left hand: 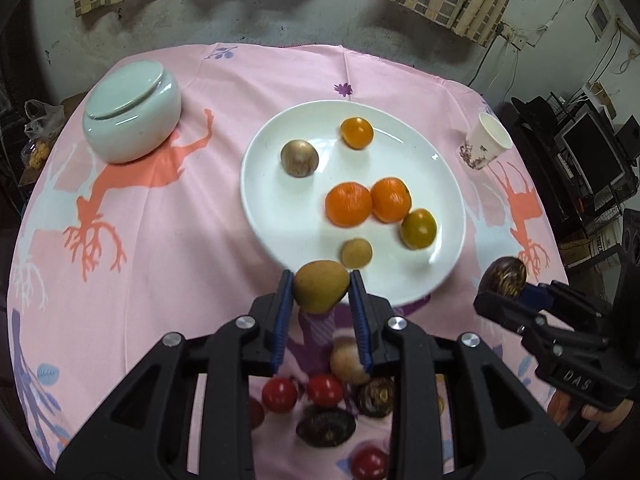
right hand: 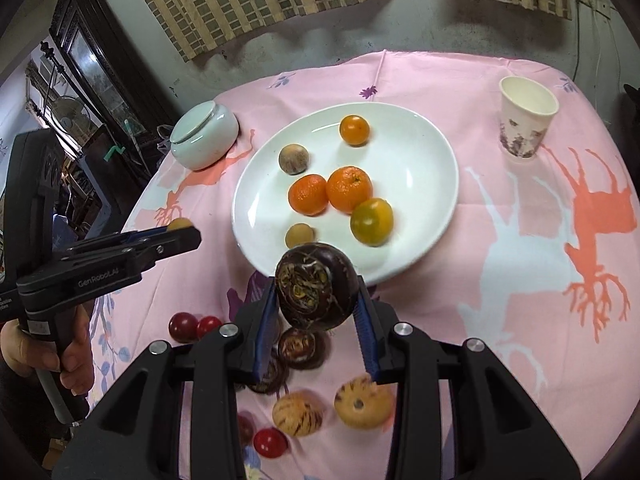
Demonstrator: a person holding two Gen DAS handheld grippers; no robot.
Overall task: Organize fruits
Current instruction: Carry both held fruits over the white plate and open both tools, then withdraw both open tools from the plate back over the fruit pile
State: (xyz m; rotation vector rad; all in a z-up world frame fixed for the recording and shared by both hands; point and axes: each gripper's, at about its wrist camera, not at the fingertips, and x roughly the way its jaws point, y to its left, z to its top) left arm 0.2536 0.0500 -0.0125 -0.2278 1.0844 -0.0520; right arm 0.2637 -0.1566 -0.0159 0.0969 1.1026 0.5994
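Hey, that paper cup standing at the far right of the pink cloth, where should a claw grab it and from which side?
Take the paper cup across its upper wall, just under the rim, coming from the near side, probably with the right claw once it is free. The cup stands upright and alone, well apart from the white plate, and it narrows toward the base, so a low grip could slip.

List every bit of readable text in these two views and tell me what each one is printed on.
"DAS": on the body of the right hand-held gripper, seen from the left wrist view.
"GenRobot.AI": on the side of the left hand-held gripper, seen from the right wrist view.
Small white print below it on that gripper's handle: cut off, unreadable.
Paper cup: purple pattern, no words.
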